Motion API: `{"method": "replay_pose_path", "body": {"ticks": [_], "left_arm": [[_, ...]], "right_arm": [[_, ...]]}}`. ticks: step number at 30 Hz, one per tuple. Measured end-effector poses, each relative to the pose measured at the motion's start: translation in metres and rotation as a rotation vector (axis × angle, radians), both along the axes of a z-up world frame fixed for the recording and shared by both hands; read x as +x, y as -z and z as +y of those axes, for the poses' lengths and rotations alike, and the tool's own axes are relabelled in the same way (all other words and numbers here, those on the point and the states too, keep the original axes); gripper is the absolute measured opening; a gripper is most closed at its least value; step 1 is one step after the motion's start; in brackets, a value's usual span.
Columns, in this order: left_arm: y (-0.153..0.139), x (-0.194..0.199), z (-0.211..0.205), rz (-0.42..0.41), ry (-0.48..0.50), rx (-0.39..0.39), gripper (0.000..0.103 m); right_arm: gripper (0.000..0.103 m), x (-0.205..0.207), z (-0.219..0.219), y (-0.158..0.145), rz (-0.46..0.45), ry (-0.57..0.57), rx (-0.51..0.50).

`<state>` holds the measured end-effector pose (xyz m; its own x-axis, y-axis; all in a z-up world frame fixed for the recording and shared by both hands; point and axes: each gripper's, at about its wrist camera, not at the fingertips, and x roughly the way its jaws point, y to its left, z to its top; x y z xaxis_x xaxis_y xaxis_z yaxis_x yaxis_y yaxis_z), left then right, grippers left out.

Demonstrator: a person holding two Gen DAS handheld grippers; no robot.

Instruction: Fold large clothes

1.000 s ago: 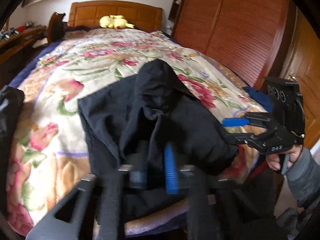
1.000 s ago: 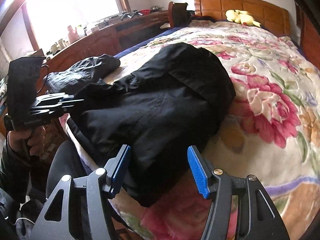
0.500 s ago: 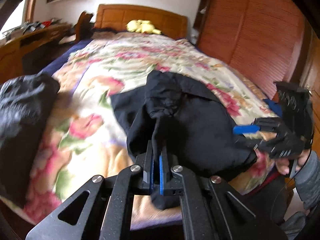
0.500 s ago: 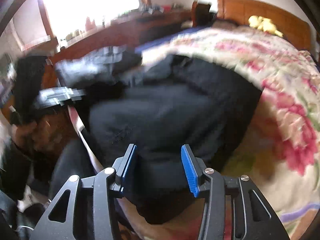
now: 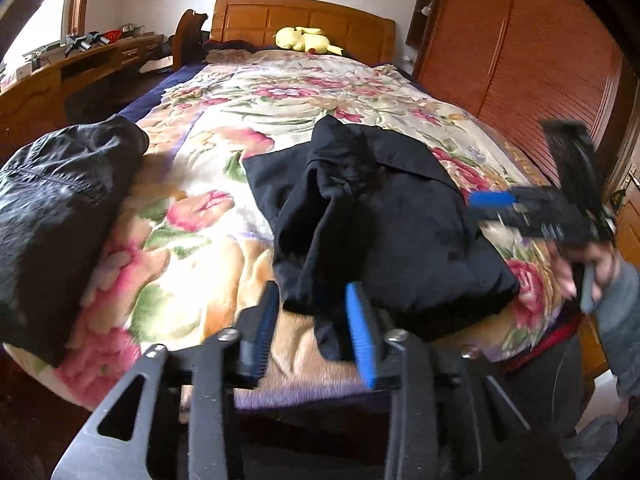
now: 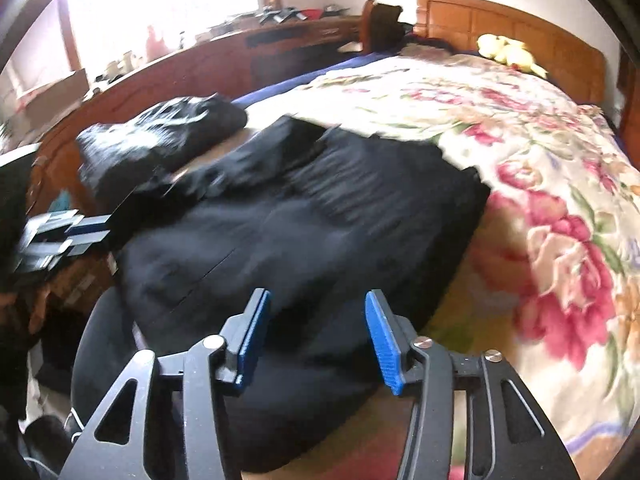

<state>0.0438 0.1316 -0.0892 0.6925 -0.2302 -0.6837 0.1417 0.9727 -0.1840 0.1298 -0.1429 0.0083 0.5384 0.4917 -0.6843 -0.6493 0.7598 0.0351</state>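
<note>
Covering the wooden bed (image 5: 304, 20), a floral blanket (image 5: 288, 104) bears the black garment (image 5: 392, 220); both tongs seemingly apart.

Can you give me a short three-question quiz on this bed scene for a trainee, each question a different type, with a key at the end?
1. True or false: the left hand-held gripper is clamped shut on the black garment.
2. Multiple choice: what lies by the headboard? A) a yellow plush toy B) a red pillow C) a laptop
3. Fill in: the second dark garment lies near the bed's ____ edge in the left wrist view.

Key
1. False. Its jaws stand open, with a hanging fold of cloth between them.
2. A, the yellow plush toy.
3. Left, apart from the black garment, with the floral blanket showing between them.
</note>
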Motion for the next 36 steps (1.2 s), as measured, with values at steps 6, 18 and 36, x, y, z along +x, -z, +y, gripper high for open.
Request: {"method": "replay_pose_path", "body": {"ticks": [6,18,36], "left_arm": [[0.004,-0.008,0.006,0.009,-0.019,0.039,0.063],[0.016,-0.001,-0.001,0.03,-0.013,0.048,0.078],[0.033,0.0,-0.011,0.06,0.016,-0.031,0.079]], "right_arm": [[0.056,0.053,-0.003,-0.001,-0.05,0.071,-0.054],[0.071,0.133,0.017,0.021,0.057,0.174,-0.021],[0.094,0.198,0.017,0.061,0.267,0.222,0.127]]}}
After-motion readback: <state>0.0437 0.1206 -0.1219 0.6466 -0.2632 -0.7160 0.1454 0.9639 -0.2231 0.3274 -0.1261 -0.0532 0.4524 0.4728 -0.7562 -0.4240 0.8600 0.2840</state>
